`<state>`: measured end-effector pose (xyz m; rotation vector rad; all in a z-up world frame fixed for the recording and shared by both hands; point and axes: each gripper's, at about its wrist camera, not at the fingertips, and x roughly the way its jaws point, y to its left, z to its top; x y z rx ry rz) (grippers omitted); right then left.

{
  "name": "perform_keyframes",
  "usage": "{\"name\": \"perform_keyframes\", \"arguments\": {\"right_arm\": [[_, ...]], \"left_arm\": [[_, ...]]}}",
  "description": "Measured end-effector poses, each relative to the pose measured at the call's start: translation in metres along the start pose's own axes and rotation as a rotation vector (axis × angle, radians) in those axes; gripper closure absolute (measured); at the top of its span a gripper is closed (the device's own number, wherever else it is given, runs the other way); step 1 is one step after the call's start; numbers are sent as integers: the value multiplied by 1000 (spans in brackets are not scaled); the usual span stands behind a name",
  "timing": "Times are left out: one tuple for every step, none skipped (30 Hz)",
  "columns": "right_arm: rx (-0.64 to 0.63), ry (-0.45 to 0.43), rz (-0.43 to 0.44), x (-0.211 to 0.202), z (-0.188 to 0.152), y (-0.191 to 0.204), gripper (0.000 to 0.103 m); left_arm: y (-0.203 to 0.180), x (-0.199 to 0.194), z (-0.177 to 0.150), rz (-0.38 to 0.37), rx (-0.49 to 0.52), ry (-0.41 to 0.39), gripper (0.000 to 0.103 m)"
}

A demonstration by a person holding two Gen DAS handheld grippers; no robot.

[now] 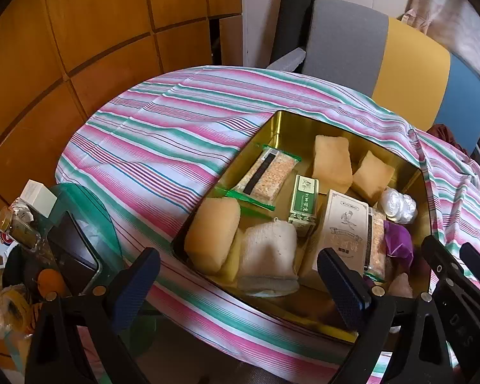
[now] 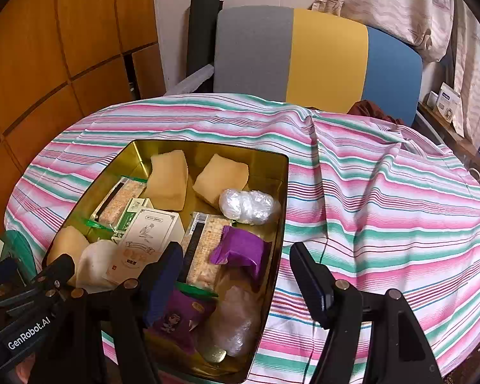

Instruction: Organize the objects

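Both tongs wide, holding nothing: left gripper (image 1: pixel 240 284) and right gripper (image 2: pixel 233 275) hover at lower frame over the filled gold tin (image 2: pixel 208 148); sorting apparently done.

Both grippers hang tilted downward over the near end of the gold tin (image 1: pixel 273 121), which serves as the marker for everything here. The left gripper (image 1: pixel 240 284) stands with its jaws spread wide, nothing between them; one dark finger (image 1: pixel 134 284) lies outside the tin's near left rim, the other finger (image 1: pixel 345 288) reaches over the tin's near part. The right gripper (image 2: pixel 236 284) is held beside it, toward the tin's right side, jaws parted and gripping nothing: its left finger (image 2: pixel 161 283) hangs above the tin's inside, its right finger (image 2: pixel 310 281) is just outside the tin's right wall. The two grippers sit close together, side by side.
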<state>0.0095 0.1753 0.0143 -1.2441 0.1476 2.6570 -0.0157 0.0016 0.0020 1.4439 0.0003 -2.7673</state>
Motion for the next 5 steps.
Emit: {"name": "perform_keyframes", "arguments": {"right_arm": [[3,0,1,0,0,-1,33],[5,1,2,0,0,-1,33],[6,1,2,0,0,-1,33],[7,0,3,0,0,-2,33],[8,0,4,0,-1,-2,33]], "left_arm": [[-1,1,-1,-1,2,3,5],[-1,1,-1,0,3,6,5],[-2,1,-2,-3,6,4,8],[-3,1,-2,1,10,-1,8],[-4,1,-2,7,16,-3,8]]}}
